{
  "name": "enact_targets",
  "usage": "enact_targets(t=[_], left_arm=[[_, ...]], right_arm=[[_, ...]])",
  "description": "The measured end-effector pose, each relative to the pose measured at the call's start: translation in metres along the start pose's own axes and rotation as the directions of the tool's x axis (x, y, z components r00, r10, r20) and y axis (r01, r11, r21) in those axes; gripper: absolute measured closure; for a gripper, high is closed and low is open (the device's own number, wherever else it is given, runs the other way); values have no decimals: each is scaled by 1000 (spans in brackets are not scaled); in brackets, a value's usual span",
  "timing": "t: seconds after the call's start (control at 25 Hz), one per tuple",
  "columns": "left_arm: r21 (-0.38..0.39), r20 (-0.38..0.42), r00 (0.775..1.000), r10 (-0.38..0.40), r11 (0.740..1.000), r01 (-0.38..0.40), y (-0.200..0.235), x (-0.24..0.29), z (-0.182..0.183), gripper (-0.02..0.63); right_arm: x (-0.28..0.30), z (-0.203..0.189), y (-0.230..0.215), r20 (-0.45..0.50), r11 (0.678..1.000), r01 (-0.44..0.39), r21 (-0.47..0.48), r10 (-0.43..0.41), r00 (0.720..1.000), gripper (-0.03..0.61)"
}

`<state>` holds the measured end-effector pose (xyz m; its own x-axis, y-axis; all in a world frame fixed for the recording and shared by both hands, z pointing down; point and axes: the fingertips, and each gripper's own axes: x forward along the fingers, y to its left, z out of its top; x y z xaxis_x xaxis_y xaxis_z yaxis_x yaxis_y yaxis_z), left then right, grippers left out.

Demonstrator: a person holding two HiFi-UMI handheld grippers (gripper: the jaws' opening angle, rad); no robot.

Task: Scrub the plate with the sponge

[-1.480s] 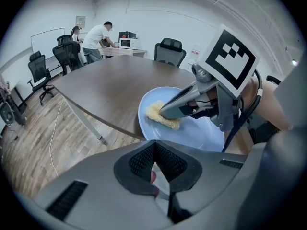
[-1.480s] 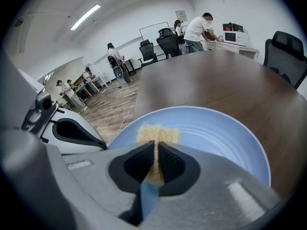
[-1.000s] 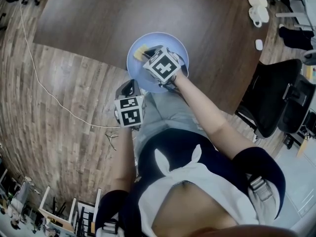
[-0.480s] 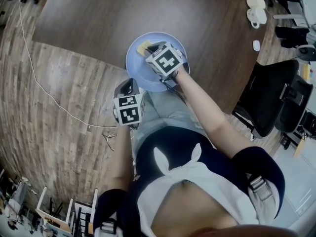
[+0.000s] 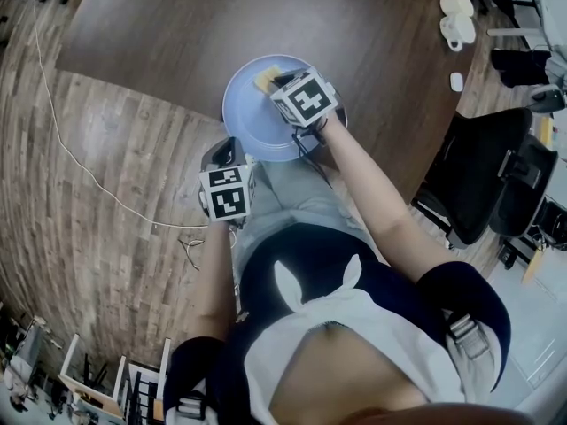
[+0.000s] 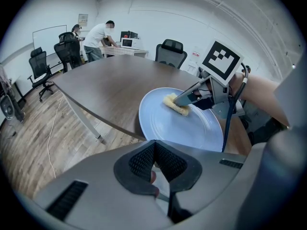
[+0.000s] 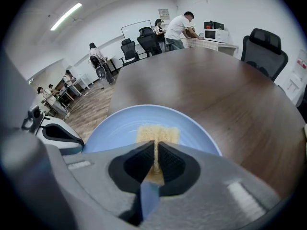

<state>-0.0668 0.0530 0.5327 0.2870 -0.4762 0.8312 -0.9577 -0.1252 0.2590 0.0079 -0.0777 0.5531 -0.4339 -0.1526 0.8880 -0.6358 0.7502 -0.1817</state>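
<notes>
A pale blue plate (image 5: 252, 122) lies at the near edge of the dark table. The yellow sponge (image 5: 265, 79) rests on its far left part, and my right gripper (image 5: 276, 81) is shut on it. In the right gripper view the sponge (image 7: 158, 132) shows between the closed jaws of the gripper (image 7: 154, 148), flat on the plate (image 7: 112, 128). My left gripper (image 5: 226, 151) sits at the plate's near left rim. In its own view the left gripper (image 6: 154, 145) is shut where the rim of the plate (image 6: 182, 128) vanishes behind the jaws. The sponge (image 6: 175, 105) is also seen there.
The brown table (image 5: 221, 25) ends just under the plate, which overhangs it slightly. White cups (image 5: 460, 18) stand at the far right. A black office chair (image 5: 487, 175) is on the right and a cable (image 5: 80, 162) runs over the wood floor. People stand far back.
My right gripper has slid the sponge a little to the right and farther across the plate. The left gripper has kept its place at the plate's rim.
</notes>
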Motion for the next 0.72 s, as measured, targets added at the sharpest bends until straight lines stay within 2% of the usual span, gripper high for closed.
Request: enact_targets(t=[0.72], left_arm=[[-1, 24, 999, 24, 1000, -24, 5, 0, -1, 611]], right_arm=[[-18, -31, -21, -48, 994, 39, 98, -34, 998, 557]])
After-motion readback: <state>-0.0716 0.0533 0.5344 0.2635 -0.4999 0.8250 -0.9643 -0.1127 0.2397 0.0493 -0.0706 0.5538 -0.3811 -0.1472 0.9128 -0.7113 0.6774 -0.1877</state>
